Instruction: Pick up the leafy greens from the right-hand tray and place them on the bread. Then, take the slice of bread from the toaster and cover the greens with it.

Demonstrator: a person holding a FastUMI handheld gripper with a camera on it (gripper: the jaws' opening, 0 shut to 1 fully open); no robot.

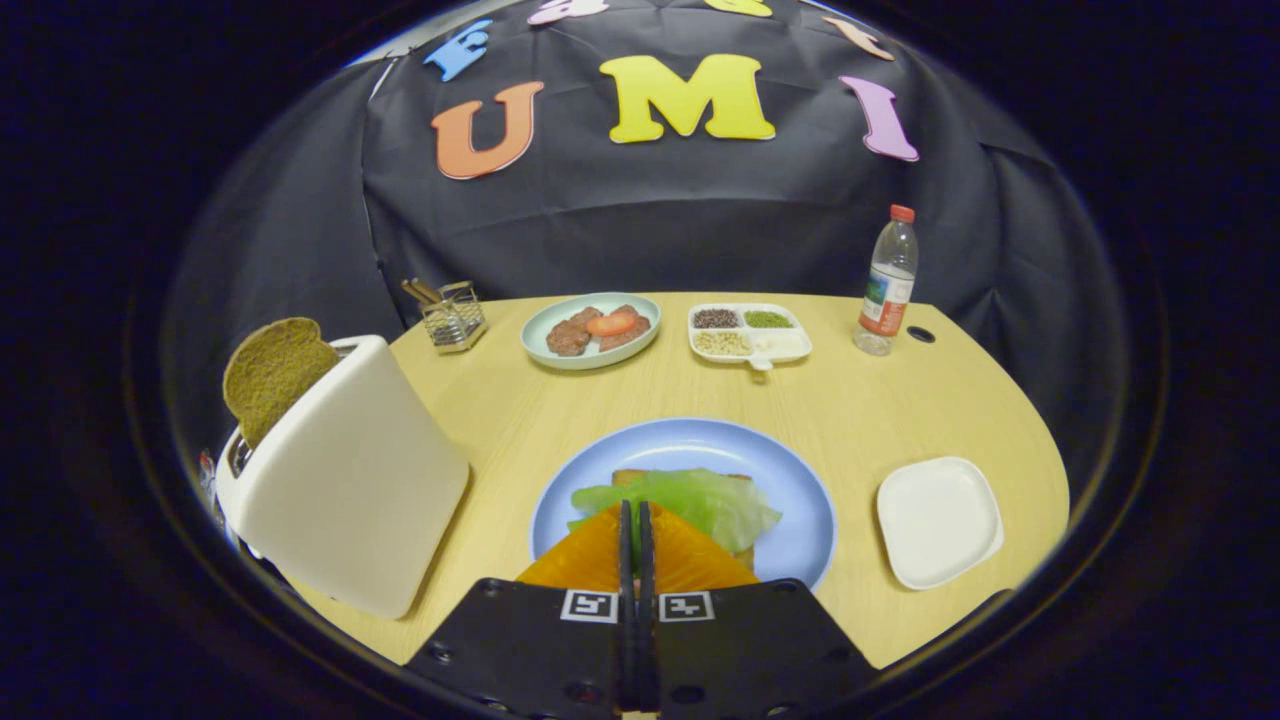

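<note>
Gripper [636, 515]: fingers pressed together w/ nothing between them, tips over near edge of greens.
Greens [700, 498]: pale leafy piece lying on bread, just ahead of fingertips, partly hidden by fingers.
Bread [640, 477]: flat on blue plate, mostly covered by greens; only far edge & a corner by the fingers visible.
Blue plate [790, 470]: round, on table directly ahead of gripper.
Toaster [350, 480]: white, left of blue plate, near table edge.
Toast slice [272, 372]: brown, sticking up out of toaster slot.
White tray [938, 520]: square, right of blue plate, apart from it, nothing on it.
Table [860, 400]: light wood.
Far side, left to right: wire holder [452, 318] w/ sticks; light plate [590, 330] w/ meat pieces & tomato slice; divided dish [750, 334] w/ grains; bottle [887, 282], red cap, upright.
</note>
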